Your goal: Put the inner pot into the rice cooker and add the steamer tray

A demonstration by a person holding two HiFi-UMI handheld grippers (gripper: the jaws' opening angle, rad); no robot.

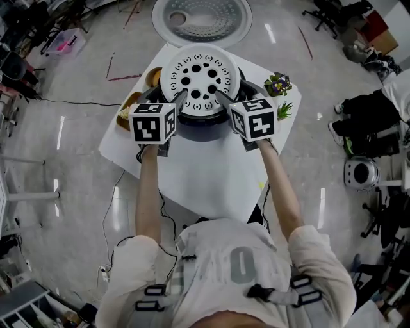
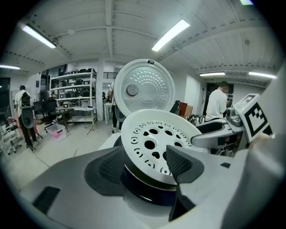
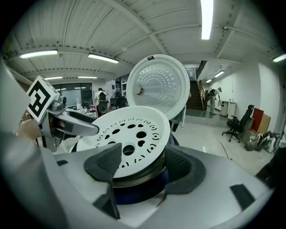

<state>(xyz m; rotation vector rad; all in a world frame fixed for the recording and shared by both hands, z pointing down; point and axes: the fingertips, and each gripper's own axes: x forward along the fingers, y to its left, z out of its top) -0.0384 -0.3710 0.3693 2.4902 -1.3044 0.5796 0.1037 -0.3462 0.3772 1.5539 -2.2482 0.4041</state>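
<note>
Grey floor [image 1: 77, 147] is showing at far left, a pink bin [image 1: 64, 43] standing on it. A white table [image 1: 211, 173] is carrying the rice cooker [image 1: 204, 128], its lid [image 1: 202, 19] standing open. The left gripper [image 2: 147, 163] and right gripper [image 3: 143, 163] are clamping opposite edges of the steamer tray [image 1: 200, 78], which is lying at the cooker's mouth. A potted plant [image 1: 278, 84] is sitting at the table's right corner, and dark bags [image 1: 371, 112] are lying on the floor beyond it.

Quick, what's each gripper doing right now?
Left gripper: closed on the steamer tray rim.
Right gripper: fingers opening around the steamer tray, pads touching it.
</note>
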